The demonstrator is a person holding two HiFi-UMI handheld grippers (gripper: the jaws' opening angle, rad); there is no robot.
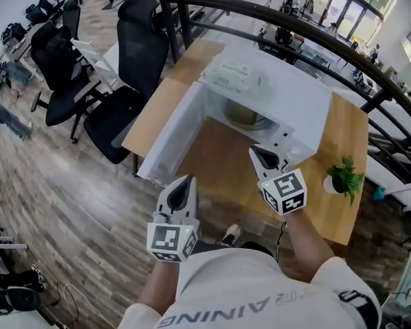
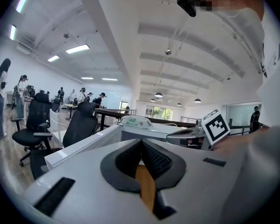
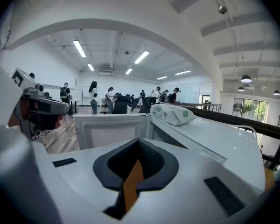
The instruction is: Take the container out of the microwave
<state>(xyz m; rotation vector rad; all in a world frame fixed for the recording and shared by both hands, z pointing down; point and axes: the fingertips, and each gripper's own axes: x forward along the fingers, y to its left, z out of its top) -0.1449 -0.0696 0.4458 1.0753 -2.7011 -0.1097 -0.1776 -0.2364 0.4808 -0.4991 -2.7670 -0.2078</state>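
Right claw: we see its jaws shut together with nothing between them; a brown strip shows in the slit below the pads.
Microwave: white, just beyond the claw, its flat top running off to our right.
Door: swung open, standing left of the body.
Pouch: white with green print, lying on the microwave top.
Left claw: at the left edge; we cannot read its jaws here.
Railing: dark, behind the microwave.
People: standing far back, among chairs.
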